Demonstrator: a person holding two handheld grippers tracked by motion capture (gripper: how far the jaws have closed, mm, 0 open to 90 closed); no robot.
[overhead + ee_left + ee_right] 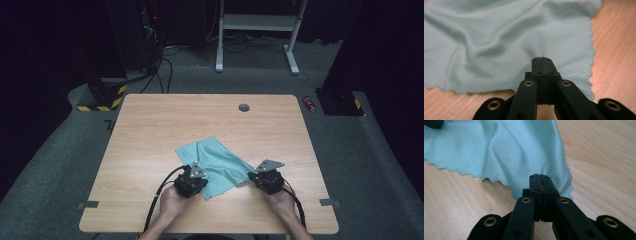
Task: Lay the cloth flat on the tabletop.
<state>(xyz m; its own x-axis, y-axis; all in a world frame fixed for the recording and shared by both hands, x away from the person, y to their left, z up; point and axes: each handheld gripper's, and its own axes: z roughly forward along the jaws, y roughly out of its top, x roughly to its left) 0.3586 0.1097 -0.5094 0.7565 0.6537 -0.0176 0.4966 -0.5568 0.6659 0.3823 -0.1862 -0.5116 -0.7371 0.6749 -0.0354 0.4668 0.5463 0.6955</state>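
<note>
A light teal waffle-weave cloth lies rumpled on the wooden table, near the front edge. My left gripper sits at the cloth's near left edge. In the left gripper view its jaws are pressed together, pinching a raised fold of the cloth. My right gripper is at the cloth's near right corner. In the right gripper view its jaws are closed on that scalloped corner of the cloth. A hand holds each gripper from the table's front.
A round grey cable grommet is set in the table's far side. Grey tape tabs mark both front edges. On the floor beyond lie a red can, a white desk frame and black cables.
</note>
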